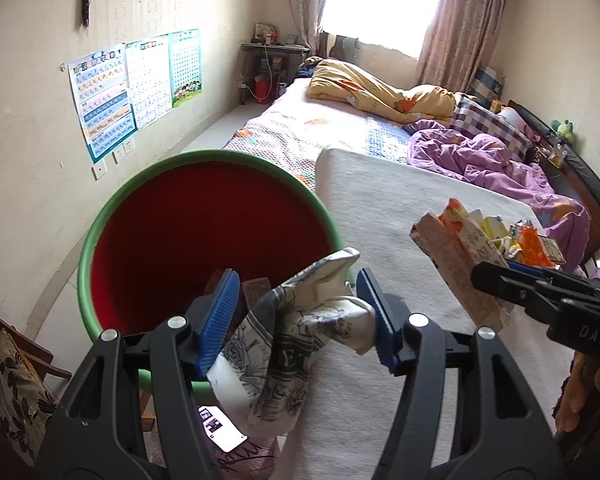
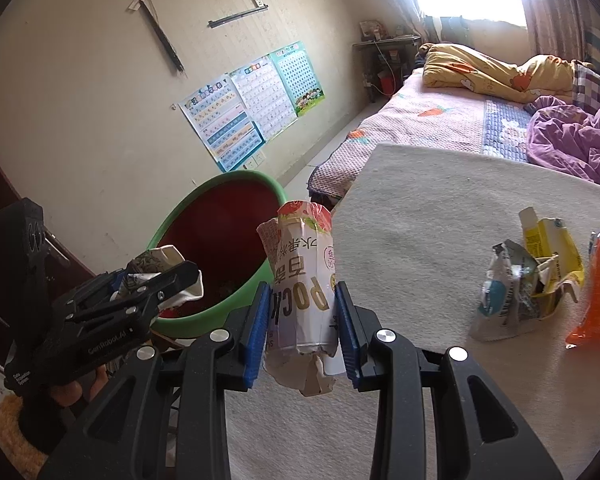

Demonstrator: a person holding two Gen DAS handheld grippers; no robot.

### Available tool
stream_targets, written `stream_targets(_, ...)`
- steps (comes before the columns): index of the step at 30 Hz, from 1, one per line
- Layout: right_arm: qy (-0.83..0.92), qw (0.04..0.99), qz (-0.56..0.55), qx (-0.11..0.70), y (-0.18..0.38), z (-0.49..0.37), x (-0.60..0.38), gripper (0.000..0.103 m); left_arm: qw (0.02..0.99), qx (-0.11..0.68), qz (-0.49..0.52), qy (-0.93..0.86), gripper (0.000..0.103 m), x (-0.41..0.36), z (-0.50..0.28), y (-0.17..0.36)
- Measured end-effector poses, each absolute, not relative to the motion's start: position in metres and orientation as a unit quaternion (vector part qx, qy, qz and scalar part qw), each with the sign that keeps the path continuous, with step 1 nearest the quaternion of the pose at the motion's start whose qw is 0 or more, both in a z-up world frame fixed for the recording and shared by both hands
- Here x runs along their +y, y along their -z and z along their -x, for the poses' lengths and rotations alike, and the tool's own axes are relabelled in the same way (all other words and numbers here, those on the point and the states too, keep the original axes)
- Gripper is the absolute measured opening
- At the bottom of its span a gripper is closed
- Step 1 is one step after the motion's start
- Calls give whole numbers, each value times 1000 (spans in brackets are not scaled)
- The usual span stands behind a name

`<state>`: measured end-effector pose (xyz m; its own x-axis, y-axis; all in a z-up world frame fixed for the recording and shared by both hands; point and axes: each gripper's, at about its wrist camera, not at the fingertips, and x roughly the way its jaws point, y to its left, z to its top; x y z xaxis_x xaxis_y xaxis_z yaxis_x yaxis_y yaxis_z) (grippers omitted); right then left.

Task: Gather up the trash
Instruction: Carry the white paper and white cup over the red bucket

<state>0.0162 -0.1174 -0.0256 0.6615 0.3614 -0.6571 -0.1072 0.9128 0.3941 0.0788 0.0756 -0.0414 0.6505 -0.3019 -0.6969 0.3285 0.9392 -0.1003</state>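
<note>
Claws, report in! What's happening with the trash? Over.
Left claw shut on crumpled wrapper over bin. Right claw shut on snack box. Path clear.

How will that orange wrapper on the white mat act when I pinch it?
The orange wrapper looks thin and crinkled, so it is probably floppy and very light. Its glossy film may slip between the jaws. It lies flat on the white mat, so rolling seems unlikely.
</note>
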Motion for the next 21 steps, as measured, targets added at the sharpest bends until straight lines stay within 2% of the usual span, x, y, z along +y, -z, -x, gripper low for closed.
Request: stream_targets(21,-150,895,-153,392,27,-46,-73,32,912,381,-10,150,59,121,-113,46)
